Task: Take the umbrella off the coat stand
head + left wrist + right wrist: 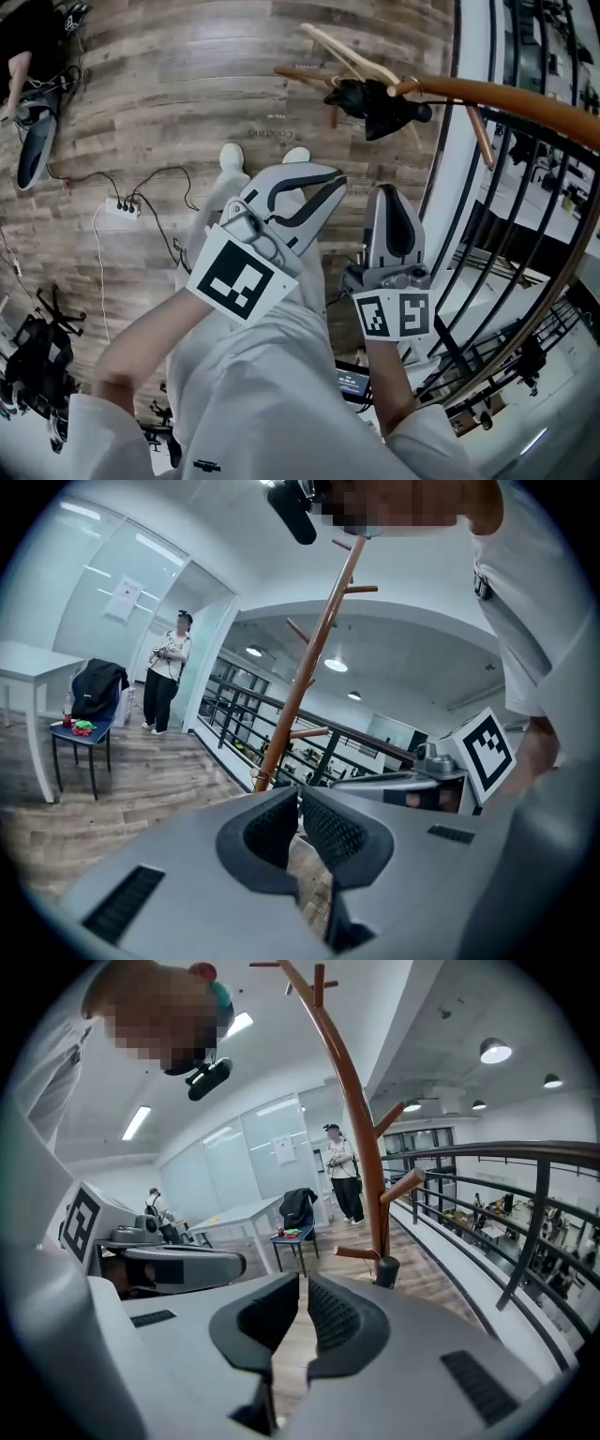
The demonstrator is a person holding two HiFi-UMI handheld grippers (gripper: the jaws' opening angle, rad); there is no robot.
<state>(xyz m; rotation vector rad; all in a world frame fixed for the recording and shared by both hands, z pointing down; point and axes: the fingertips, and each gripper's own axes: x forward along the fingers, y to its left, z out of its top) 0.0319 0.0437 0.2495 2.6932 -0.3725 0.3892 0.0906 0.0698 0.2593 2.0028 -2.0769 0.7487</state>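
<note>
A brown wooden coat stand (pixel 506 98) rises ahead of me by the railing, its pegs spreading out at the top. A small black folded umbrella (pixel 375 105) hangs among them. In the right gripper view the same stand (pixel 361 1129) has a black bundle (pixel 386 1271) under a low peg, probably the umbrella. The left gripper view shows the pole (pixel 309 658) further off. My left gripper (pixel 334 178) (pixel 299 794) is shut and empty, short of the stand. Beside it my right gripper (pixel 392 192) (pixel 305 1281) also has its pads together with nothing between them.
A black metal railing (pixel 487 262) (pixel 544 1204) runs along the right. A power strip with cables (pixel 122 208) lies on the wooden floor at left. Further off stand a white table (pixel 28 663), a chair with clothes (pixel 89 724) and a person (pixel 167 672).
</note>
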